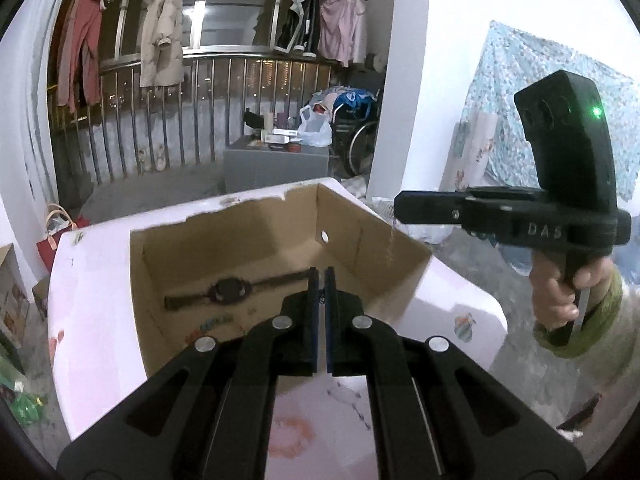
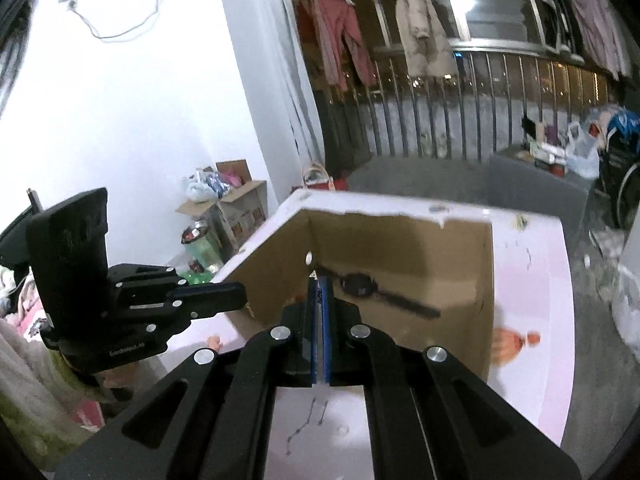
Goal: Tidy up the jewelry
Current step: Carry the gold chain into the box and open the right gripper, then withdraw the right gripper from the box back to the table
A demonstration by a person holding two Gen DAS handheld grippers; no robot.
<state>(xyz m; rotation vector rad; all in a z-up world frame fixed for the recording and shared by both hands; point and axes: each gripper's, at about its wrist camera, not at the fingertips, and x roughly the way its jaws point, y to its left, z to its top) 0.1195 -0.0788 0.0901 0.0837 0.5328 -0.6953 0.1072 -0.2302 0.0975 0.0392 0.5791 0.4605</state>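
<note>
An open cardboard box point(image 1: 360, 236) stands on a pink-white table point(image 1: 96, 264); it also shows in the right wrist view point(image 2: 400, 240). A dark wristwatch point(image 1: 228, 291) lies flat on its floor, also in the right wrist view point(image 2: 360, 285). My left gripper point(image 1: 322, 276) is shut and empty above the box's near edge. My right gripper point(image 2: 319, 280) is shut on a thin silver chain point(image 1: 391, 246) that dangles from its tip over the box's right wall. A thin chain point(image 1: 356, 404) lies on the table near me, also in the right wrist view point(image 2: 308, 424).
The table's edges drop to a grey floor point(image 1: 472, 248). A balcony railing point(image 1: 200, 92) with hanging clothes point(image 1: 162, 28) is behind. A grey cabinet point(image 1: 276, 164) with clutter stands beyond the box. Cardboard boxes point(image 2: 240, 204) sit by the wall at left.
</note>
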